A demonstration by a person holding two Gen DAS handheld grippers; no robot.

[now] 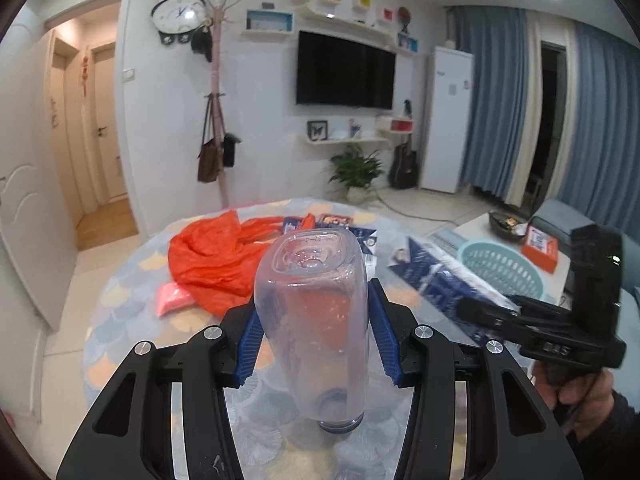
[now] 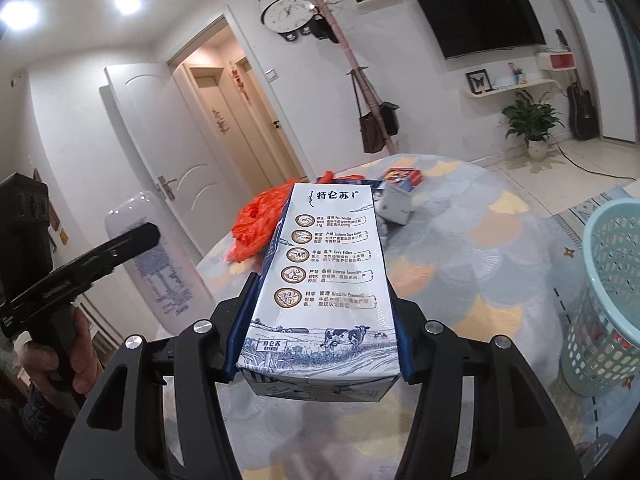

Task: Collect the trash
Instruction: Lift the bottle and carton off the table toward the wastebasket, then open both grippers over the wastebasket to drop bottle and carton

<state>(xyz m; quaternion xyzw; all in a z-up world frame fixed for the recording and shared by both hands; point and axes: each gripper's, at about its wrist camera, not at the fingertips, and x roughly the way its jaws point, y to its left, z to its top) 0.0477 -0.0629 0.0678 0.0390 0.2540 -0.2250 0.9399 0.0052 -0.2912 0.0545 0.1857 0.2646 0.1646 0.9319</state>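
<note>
My left gripper [image 1: 314, 320] is shut on a clear empty plastic bottle [image 1: 312, 312], held above the round table with its base pointing away; the bottle also shows in the right wrist view [image 2: 160, 268]. My right gripper [image 2: 320, 320] is shut on a blue-and-white milk carton [image 2: 324, 276], held above the table; the carton also shows in the left wrist view [image 1: 440, 280]. An orange plastic bag [image 1: 212, 260] lies crumpled on the table's far side. A pink packet [image 1: 172, 298] lies beside it. A light-blue mesh basket [image 2: 608, 296] stands to the right of the table.
Small cartons and wrappers [image 2: 400, 196] lie at the far edge of the round table [image 2: 480, 260] with its patterned cloth. A low side table [image 1: 480, 232] with a bowl and orange box stands beyond the basket [image 1: 500, 268]. A coat rack [image 1: 218, 100] stands behind.
</note>
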